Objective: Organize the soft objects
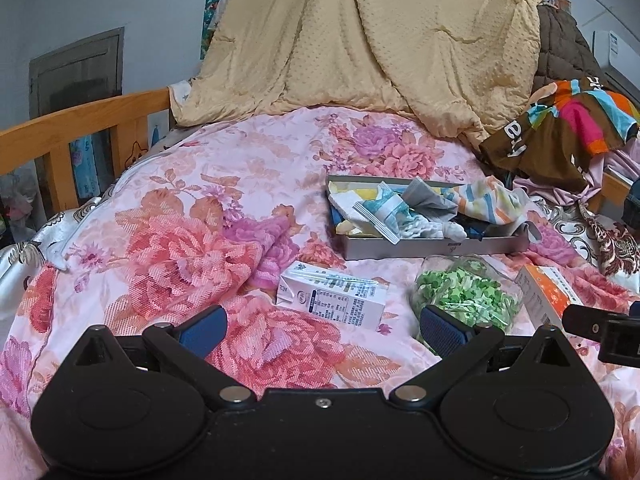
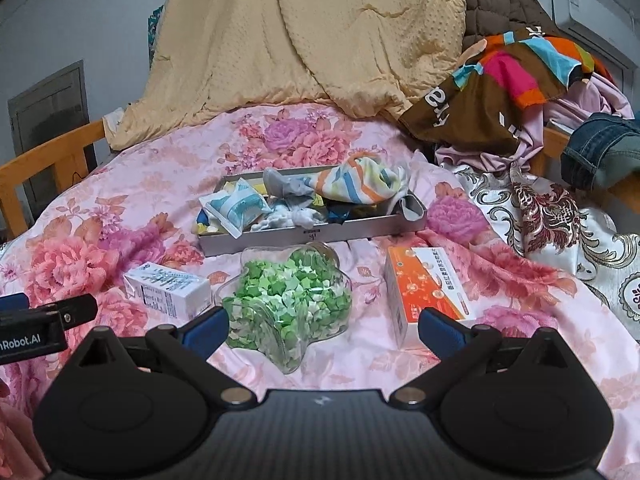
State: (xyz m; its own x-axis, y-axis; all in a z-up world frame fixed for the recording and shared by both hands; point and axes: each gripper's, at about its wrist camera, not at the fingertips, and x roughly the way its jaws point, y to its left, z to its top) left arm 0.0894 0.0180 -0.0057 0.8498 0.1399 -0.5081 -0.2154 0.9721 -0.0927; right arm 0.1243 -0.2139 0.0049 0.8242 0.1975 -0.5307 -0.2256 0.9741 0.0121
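A grey tray (image 1: 436,246) (image 2: 320,236) on the floral bedspread holds soft things: a striped cloth (image 1: 494,200) (image 2: 360,184), a grey sock (image 1: 430,198) (image 2: 284,186), a white and blue packet (image 1: 386,208) (image 2: 236,206) and white socks (image 2: 292,216). My left gripper (image 1: 322,328) is open and empty, hovering just short of a white carton (image 1: 334,298) (image 2: 170,292). My right gripper (image 2: 322,328) is open and empty, just short of a star-shaped clear jar of green paper stars (image 2: 288,304) (image 1: 466,296).
An orange and white box (image 2: 428,296) (image 1: 546,298) lies right of the jar. A beige quilt (image 1: 360,40) hangs at the back. Piled clothes (image 2: 504,88) and jeans (image 2: 600,152) lie at the right. A wooden bed rail (image 1: 80,128) runs along the left.
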